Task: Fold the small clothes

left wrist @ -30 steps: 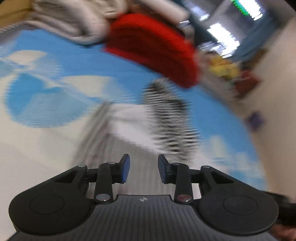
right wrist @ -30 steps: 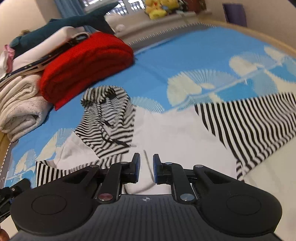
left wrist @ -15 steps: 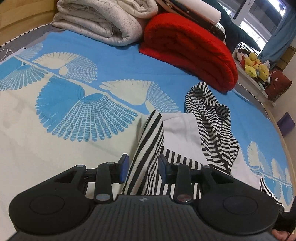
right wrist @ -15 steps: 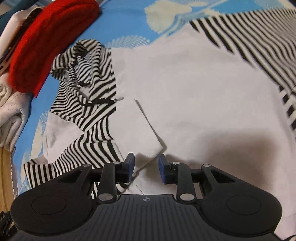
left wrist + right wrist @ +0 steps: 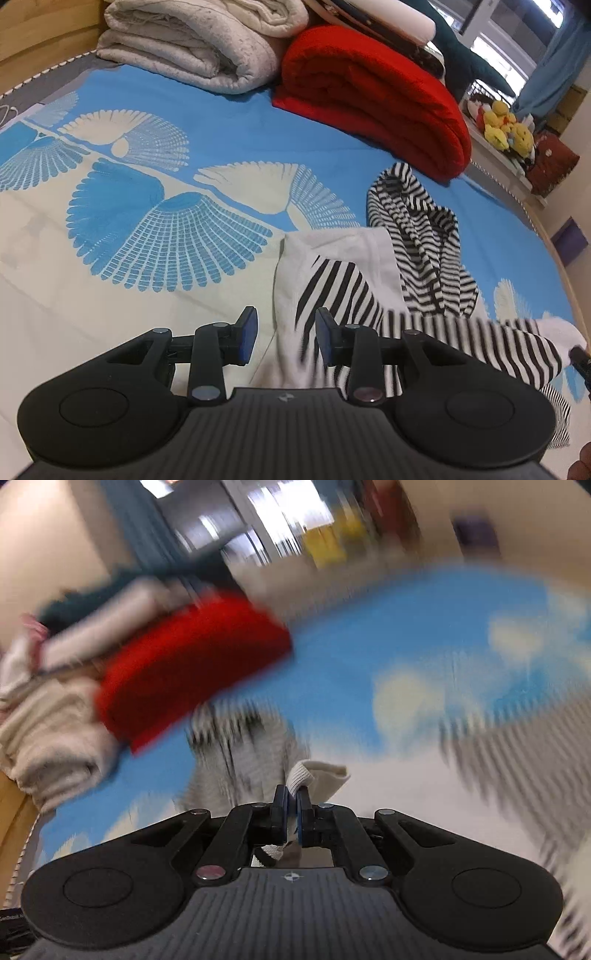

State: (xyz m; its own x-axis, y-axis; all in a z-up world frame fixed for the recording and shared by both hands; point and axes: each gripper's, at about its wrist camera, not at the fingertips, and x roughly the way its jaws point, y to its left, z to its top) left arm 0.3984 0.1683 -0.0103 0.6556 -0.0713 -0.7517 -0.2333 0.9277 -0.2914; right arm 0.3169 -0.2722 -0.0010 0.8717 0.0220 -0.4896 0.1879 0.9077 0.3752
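Task thing: a small white hoodie (image 5: 332, 254) with black-and-white striped hood and sleeves, lying on the blue bed cover (image 5: 229, 110).
Left claw (image 5: 284, 338): its jaws are part way open. The folded striped sleeve (image 5: 332, 295) lies between them, but the pads do not press it.
Right claw (image 5: 292, 805): its jaws have just been closing and are now pinched tight on a white ribbed edge of the hoodie (image 5: 317, 775). This view is very blurry.
Which way: the sleeve runs long, straight ahead of the left claw, toward the hood (image 5: 413, 214).
Nearer hand: the left one is nearer the sleeve.
Next move, I think: the right claw carries its edge over to make a fold.
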